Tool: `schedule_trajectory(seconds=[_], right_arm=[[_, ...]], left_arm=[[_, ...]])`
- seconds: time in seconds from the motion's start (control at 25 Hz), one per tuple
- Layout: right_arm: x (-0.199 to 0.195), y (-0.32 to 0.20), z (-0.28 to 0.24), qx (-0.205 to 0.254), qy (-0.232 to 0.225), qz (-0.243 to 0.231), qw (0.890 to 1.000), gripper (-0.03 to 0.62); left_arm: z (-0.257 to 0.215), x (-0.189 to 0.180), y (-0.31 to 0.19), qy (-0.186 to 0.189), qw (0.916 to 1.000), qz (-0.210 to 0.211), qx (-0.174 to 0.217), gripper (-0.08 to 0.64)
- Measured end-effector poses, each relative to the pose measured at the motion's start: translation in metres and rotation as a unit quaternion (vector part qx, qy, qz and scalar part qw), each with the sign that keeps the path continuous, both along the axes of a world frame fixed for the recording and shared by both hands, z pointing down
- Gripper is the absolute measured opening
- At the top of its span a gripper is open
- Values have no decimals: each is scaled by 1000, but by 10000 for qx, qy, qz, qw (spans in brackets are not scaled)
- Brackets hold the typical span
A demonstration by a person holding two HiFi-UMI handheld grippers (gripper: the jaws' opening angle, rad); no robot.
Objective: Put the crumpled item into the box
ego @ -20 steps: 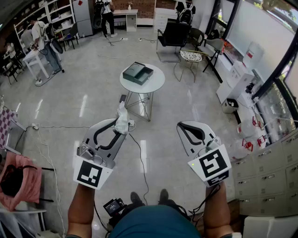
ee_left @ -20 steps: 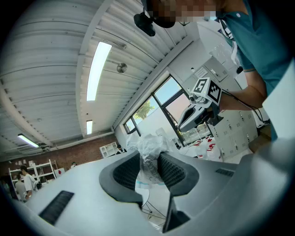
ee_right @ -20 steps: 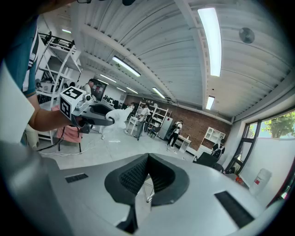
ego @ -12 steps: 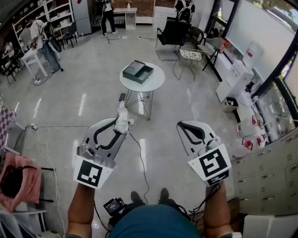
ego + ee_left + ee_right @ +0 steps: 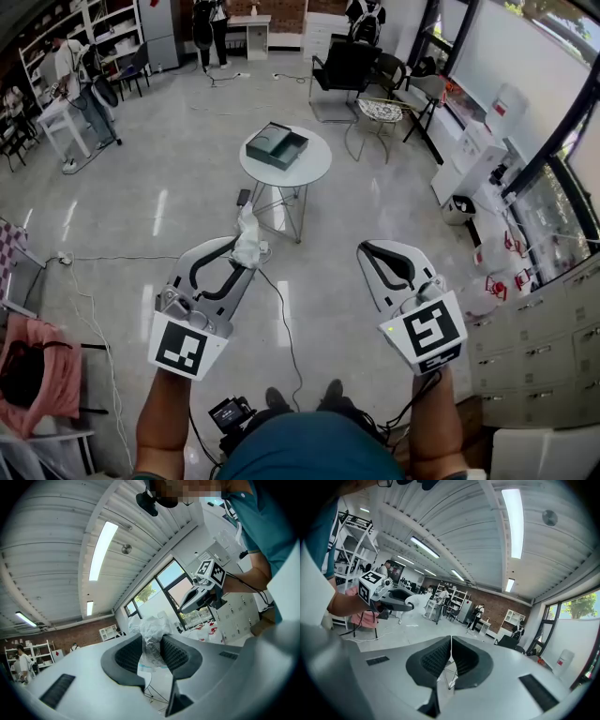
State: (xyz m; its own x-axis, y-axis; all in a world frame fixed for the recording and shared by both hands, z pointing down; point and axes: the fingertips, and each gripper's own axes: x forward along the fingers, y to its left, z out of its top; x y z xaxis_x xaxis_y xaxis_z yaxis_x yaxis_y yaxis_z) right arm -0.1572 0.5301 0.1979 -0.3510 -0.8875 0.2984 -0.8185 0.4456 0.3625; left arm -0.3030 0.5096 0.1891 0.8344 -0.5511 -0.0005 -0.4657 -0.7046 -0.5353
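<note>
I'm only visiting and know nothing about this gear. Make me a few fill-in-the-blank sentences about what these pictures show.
The left gripper pinches a crumpled wad whose colour is ___.
The right gripper has its jaws shut and holds ___.
The dark box sits open on a table whose top is ___ in shape.
Missing words: white; nothing; round.

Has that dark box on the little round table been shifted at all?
No. The dark box sits at the same spot on the round table, toward its far left edge.
</note>
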Motion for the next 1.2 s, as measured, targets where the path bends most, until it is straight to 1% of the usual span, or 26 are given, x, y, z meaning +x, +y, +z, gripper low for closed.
schedule_trajectory(seconds=[0.24,0.4,0.52,0.96,1.2], right_arm=[[-6,-14,3,35,-27,81,10000,38],[5,-44,9,18,-58,62,10000,38],[15,-70,9,15,-108,-63,9999,38],[80,-176,19,-34,-327,-680,9971,38],[125,-229,25,-13,-362,-962,9947,38]], left_arm=[[7,-7,-16,13,10000,48,-27,132],[12,0,-41,18,10000,-22,-59,132],[15,9,-62,-56,9998,-171,-108,132],[23,75,-141,-255,9964,-773,-217,132],[29,123,-186,-266,9941,-1019,-268,132]])
